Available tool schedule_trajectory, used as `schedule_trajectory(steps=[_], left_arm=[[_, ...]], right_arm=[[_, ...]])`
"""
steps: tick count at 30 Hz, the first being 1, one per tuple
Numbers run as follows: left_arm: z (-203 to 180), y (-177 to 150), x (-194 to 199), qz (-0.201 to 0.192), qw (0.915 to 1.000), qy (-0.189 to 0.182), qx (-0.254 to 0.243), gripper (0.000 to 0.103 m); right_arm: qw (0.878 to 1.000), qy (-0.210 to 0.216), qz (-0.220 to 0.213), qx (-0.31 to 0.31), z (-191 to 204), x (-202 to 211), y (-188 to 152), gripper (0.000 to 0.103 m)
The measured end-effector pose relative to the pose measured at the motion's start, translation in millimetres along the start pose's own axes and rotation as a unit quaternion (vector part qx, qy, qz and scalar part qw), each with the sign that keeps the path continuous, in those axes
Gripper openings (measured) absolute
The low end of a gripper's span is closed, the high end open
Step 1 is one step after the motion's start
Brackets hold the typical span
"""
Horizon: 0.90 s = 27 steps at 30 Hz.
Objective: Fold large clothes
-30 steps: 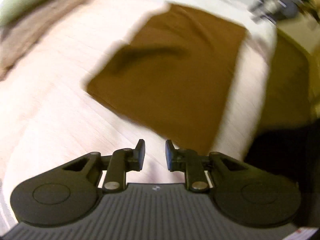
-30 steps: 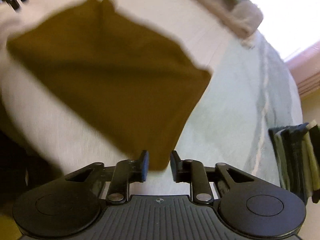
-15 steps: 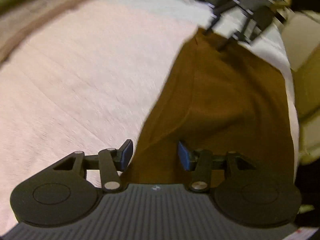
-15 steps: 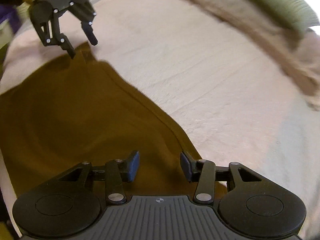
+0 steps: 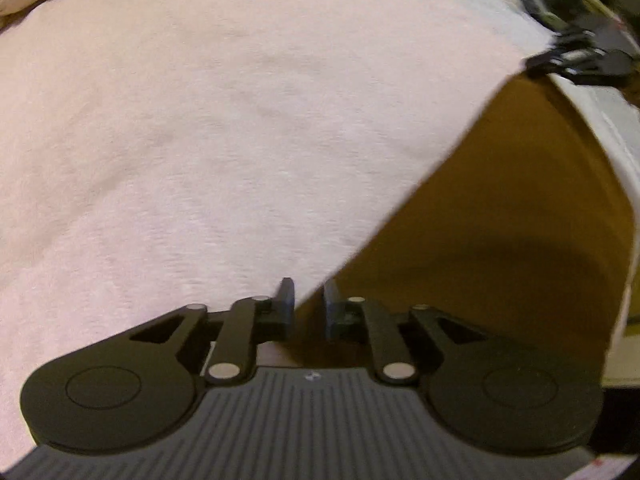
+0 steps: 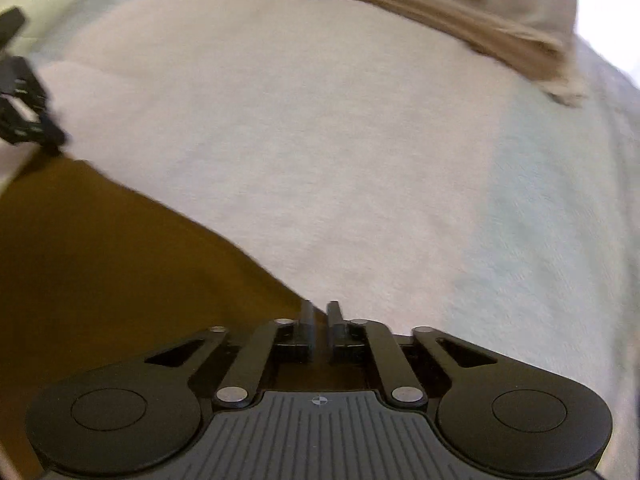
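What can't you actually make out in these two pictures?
- Left wrist view: the brown cloth runs off the right edge; garment type unknown.
- Right wrist view: the beige fabric at the top is blurred and cut off.
- Both views: the left gripper and right gripper have just been closing over the cloth's edge; their fingers hide whether they pinch it.

Left gripper (image 5: 308,300) angled steeply down, jaws just closing; right gripper (image 6: 321,316) likewise — nearly shut.
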<state>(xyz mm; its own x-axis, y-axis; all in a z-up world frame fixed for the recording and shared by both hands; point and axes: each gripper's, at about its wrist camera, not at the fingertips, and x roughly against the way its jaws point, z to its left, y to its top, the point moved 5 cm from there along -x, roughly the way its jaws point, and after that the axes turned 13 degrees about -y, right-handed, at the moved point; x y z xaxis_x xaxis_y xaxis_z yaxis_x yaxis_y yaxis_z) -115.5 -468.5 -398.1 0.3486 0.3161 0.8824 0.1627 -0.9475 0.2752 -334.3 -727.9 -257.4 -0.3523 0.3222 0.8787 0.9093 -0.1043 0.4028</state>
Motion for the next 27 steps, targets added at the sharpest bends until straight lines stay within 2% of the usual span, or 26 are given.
schedule_trajectory(steps=[3,4,7,9,10,12,14,15,17,19,21,22,24,25,27], left_arm=[[14.9,-2.7,23.2,-0.026,0.9996,0.010,0.007,0.011],[16.4,-0.6,27.4,-0.028,0.9995,0.014,0.000,0.012],[9.5,-3.3,45.4,-0.024,0.9968,0.016,-0.074,0.017],[-3.6,-9.2,51.6,-0.016,0.9889,-0.003,-0.147,0.023],[-11.9,-14.9,52.8,-0.012,0.9816,-0.012,-0.190,0.025],[-27.9,-30.7,54.2,-0.003,0.9565,-0.027,-0.290,0.029],[-37.5,-45.6,48.8,0.014,0.9304,-0.046,-0.363,0.033],[-40.9,-52.6,48.2,0.022,0.9200,-0.053,-0.388,0.037],[-43.8,-68.1,48.9,0.024,0.8937,-0.059,-0.444,0.043],[-44.9,-79.2,48.7,0.023,0.8753,-0.062,-0.479,0.050],[-47.2,-89.5,45.4,0.019,0.8584,-0.062,-0.509,0.060],[-48.9,-95.5,41.5,0.018,0.8463,-0.060,-0.529,0.063],[-52.2,-107.9,36.8,0.011,0.8139,-0.049,-0.579,0.068],[-52.2,-110.8,31.2,0.010,0.8005,-0.047,-0.597,0.069],[-56.4,-122.3,21.2,0.003,0.7687,-0.036,-0.639,0.077]], right_arm=[[0.998,-0.021,-0.019,-0.050,5.5,32.6,-5.6,0.039],[0.997,-0.023,-0.025,-0.068,13.1,46.7,-7.3,0.045],[0.993,-0.031,-0.040,-0.106,55.9,91.1,-15.0,0.046],[0.990,-0.039,-0.045,-0.130,99.8,120.0,-22.2,0.046],[0.988,-0.043,-0.047,-0.141,128.3,136.4,-25.4,0.046],[0.987,-0.058,-0.044,-0.142,187.7,161.5,-28.6,0.047],[0.989,-0.068,-0.038,-0.123,248.3,173.4,-35.4,0.049],[0.992,-0.069,-0.029,-0.100,283.6,172.5,-36.1,0.051],[0.996,-0.079,-0.018,-0.037,342.3,173.4,-40.8,0.054],[0.994,-0.102,-0.011,0.047,387.5,164.6,-48.1,0.057],[0.985,-0.124,-0.002,0.117,418.9,153.7,-56.2,0.058],[0.980,-0.136,0.003,0.148,430.9,147.3,-62.3,0.058],[0.964,-0.174,-0.002,0.199,449.3,134.6,-70.8,0.058],[0.959,-0.191,-0.009,0.210,452.0,127.8,-71.9,0.058],[0.954,-0.211,-0.023,0.213,454.1,115.4,-71.5,0.058]])
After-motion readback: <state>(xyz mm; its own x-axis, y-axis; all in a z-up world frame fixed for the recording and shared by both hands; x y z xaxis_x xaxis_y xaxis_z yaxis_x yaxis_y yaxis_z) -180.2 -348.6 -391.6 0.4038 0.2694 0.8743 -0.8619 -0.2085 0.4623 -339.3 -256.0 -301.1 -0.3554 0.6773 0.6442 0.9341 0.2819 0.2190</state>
